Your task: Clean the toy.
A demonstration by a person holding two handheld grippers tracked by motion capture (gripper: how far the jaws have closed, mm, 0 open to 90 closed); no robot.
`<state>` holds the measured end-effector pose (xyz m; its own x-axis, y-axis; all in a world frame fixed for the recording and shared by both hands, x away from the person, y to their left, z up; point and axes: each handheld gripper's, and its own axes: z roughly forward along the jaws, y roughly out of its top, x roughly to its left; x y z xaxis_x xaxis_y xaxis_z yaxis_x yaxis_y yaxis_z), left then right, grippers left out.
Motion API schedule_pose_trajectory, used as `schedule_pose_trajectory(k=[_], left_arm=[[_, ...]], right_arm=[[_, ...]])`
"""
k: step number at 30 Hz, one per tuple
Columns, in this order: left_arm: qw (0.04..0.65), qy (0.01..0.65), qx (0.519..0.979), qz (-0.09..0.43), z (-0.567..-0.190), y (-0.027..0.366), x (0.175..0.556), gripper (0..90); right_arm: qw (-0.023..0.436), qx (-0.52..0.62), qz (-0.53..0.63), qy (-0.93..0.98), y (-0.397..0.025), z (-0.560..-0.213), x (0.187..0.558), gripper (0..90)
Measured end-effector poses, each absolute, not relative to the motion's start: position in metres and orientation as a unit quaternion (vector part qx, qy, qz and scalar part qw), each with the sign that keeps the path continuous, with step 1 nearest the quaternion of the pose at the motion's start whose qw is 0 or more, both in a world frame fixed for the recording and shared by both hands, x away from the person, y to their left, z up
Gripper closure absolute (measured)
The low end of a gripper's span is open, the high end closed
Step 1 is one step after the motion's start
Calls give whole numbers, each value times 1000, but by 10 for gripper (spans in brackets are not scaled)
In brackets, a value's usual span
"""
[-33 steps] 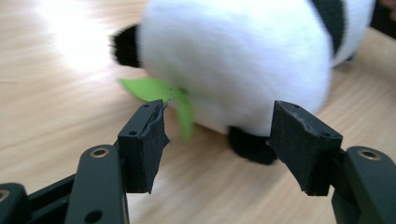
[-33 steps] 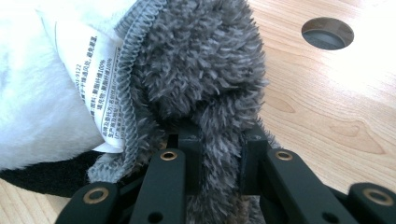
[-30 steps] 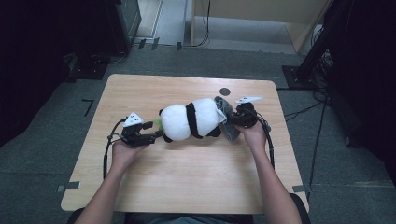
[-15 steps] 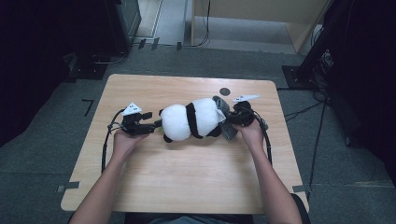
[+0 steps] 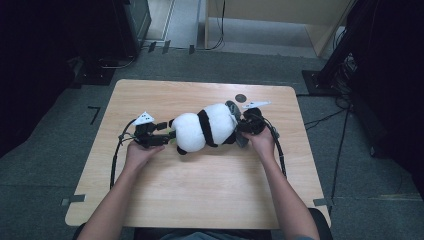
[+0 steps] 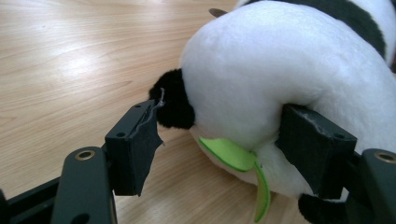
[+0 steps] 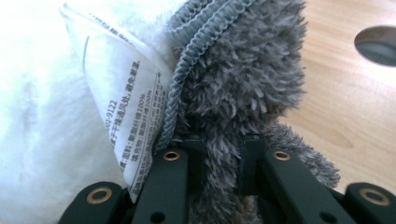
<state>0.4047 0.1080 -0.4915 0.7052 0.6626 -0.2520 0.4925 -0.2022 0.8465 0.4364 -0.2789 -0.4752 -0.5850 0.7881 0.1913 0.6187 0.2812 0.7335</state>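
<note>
With the panda (image 5: 205, 127) lying mid-desk (image 5: 200, 200), the right claw (image 5: 243, 131) should keep its tight pinch on the grey cloth (image 7: 243, 84) while the wide-open left claw (image 5: 167, 136), already straddling the head, closes gently without snagging the green leaf (image 6: 233, 156).

A soft, short-piled plush is seen on the panda toy (image 6: 261, 74), with a smooth green felt leaf (image 6: 233, 156). The grey cloth (image 7: 243, 79) is shaggy, its label (image 7: 126, 107) thin printed fabric. The table (image 5: 200, 185) is matt pale wood.
</note>
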Motion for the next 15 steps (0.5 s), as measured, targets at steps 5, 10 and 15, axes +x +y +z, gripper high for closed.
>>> schedule_pose_trajectory(k=[5,10,15], left_arm=[[515,348,780,78,-493,108,400,246],[527,302,791,73,-502,102,398,94],[537,301,785,72,-505,102,400,53]], right_arm=[[104,448,418,784,-275,-479,441,791],[115,446,418,783,-267,-479,442,796],[112,457,415,779,-262,-478,447,800]])
